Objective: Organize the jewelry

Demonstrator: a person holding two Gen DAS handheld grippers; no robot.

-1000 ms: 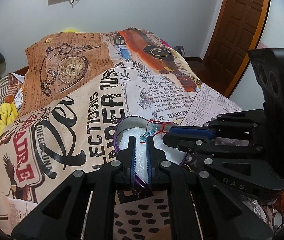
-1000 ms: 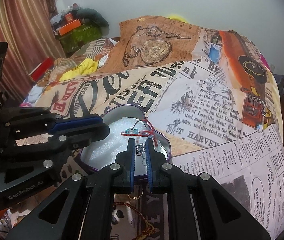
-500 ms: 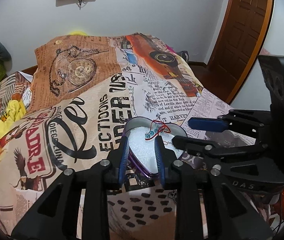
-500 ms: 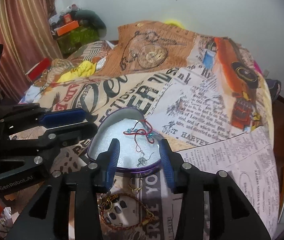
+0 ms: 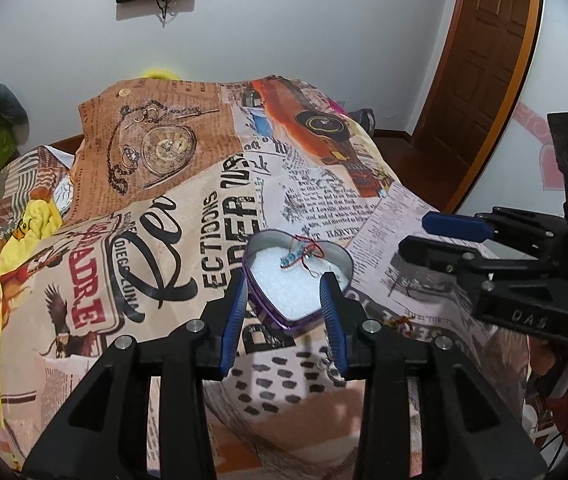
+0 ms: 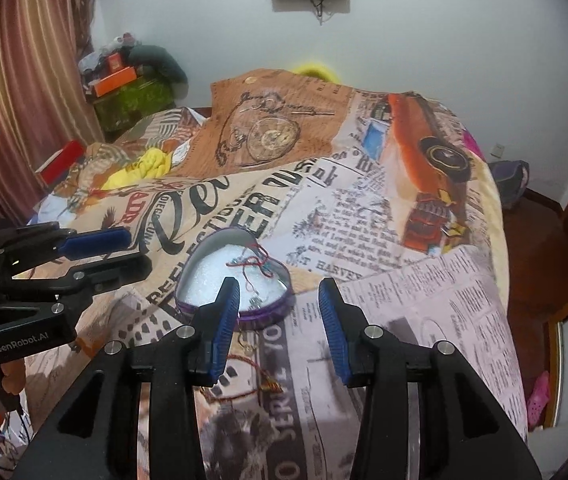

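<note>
Right wrist view: the right gripper (image 6: pixel 279 294) is seen spread wide and empty, with the heart-shaped tin (image 6: pixel 232 280) just ahead of its left finger. A loose red-gold chain (image 6: pixel 259 376) lies beneath the jaws, nearer this gripper. The left gripper (image 5: pixel 284 294) is likewise held wide.

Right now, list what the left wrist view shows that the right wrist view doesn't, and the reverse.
Only the left wrist view shows the wooden door and the right gripper, open.

Only the right wrist view shows the striped curtain, the earring inside the tin's near edge, the gold chain lying on the bedspread in front of the tin, and the left gripper, open.

Both show the heart-shaped tin with white foam, the red cord bracelet in it, and the newspaper-print bedspread.
</note>
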